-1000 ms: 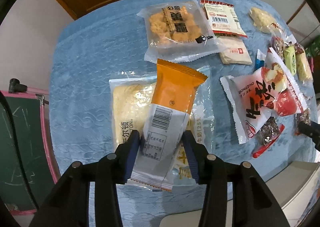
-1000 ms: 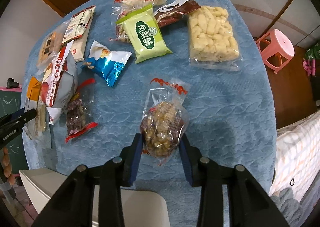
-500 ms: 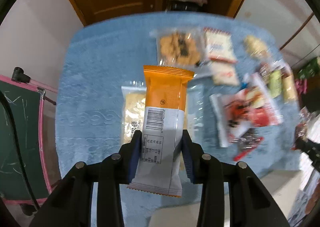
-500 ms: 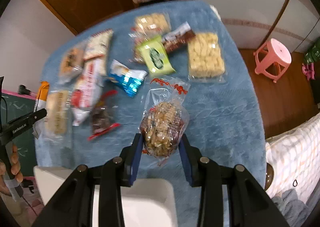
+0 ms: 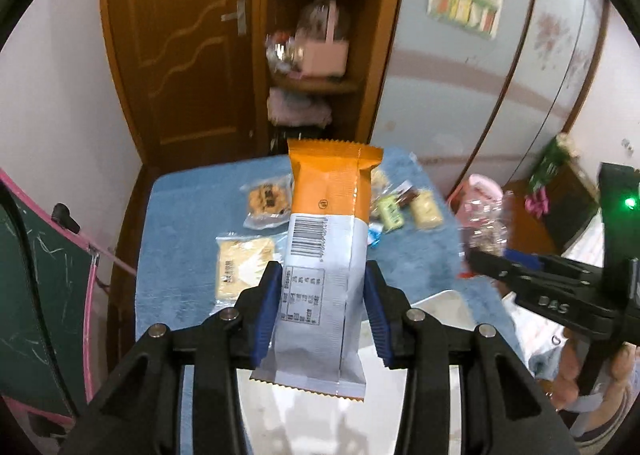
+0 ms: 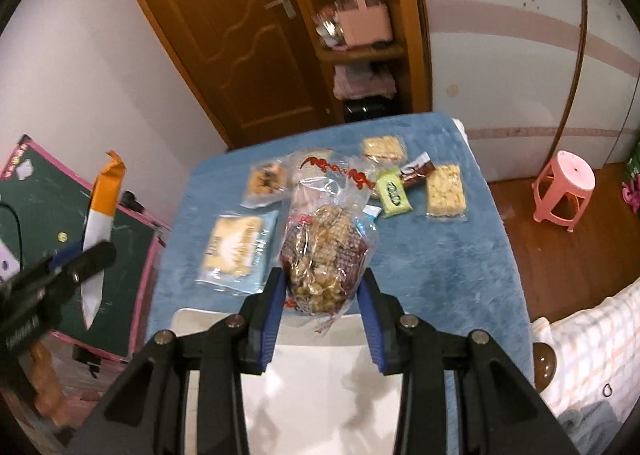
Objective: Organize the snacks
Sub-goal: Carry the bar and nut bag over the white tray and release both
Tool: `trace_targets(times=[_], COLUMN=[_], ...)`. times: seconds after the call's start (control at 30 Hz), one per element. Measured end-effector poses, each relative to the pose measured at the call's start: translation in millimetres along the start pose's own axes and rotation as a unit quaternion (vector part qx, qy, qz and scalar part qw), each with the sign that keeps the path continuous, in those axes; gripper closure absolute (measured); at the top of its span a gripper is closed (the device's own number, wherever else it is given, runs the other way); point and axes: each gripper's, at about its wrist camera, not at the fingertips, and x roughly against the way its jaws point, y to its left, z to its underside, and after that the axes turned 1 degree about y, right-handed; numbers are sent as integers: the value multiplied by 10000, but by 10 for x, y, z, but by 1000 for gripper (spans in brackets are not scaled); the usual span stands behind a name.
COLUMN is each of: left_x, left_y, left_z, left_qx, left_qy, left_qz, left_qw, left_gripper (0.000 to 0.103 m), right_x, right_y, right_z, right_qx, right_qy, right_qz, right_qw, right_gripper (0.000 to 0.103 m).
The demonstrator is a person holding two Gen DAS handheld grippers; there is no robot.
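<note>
My left gripper (image 5: 322,271) is shut on an orange and silver snack packet (image 5: 328,195), held upright well above the blue-clothed table (image 5: 184,215). My right gripper (image 6: 322,275) is shut on a clear bag of brown nut snacks (image 6: 324,239) with red print, also lifted off the table. A white container (image 6: 320,375) lies under both grippers at the table's near edge. In the right wrist view the left gripper (image 6: 88,255) and its orange packet (image 6: 106,191) show at the left. The left wrist view has the right gripper (image 5: 492,263) at the right.
Several packets lie on the cloth: a yellow cake pack (image 6: 236,247), a cookie pack (image 6: 266,181), a green packet (image 6: 394,191) and a puffed-snack pack (image 6: 446,191). A green chalkboard (image 6: 40,207) stands left, a pink stool (image 6: 568,187) right, a wooden door and shelves behind.
Both grippers have risen and tilted upward with their packets still gripped. The table now looks smaller and farther, and the white container has come into view below the jaws.
</note>
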Motion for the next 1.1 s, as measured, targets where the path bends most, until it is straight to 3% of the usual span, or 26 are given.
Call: trace_targets(times=[0.17,0.3,0.53,0.67,0.83,1.1], left_x=[223,158,-182,-359,-402,-467], left_y=[-153,-236,-167,-167,-262,-245], left_z=[412,758,1179,1295,1335,1310], left_qx=[111,50,234,272,159,266], left_qy=[-301,-333,96,453,484,617], left_qz=[151,-117,-302,-195,-191,-219], left_qw=[9994,9994,9992,9984,9985,9975], left_gripper=[64,64,64,64,64,63], right_x=[235,277,91,-103,-273,-308], right_y=[158,189,99,122,188,176], right_z=[291,561,981,1104,1221,1240], right_qx=[211,378,342,421,543,525], right_qy=[-320,-366,-77,317,625,672], right_qz=[134,375,705,764,740,778], right_qw=[9992,9979,9969,9957,9938,9933], right_gripper=[66,66,66,66,66,65])
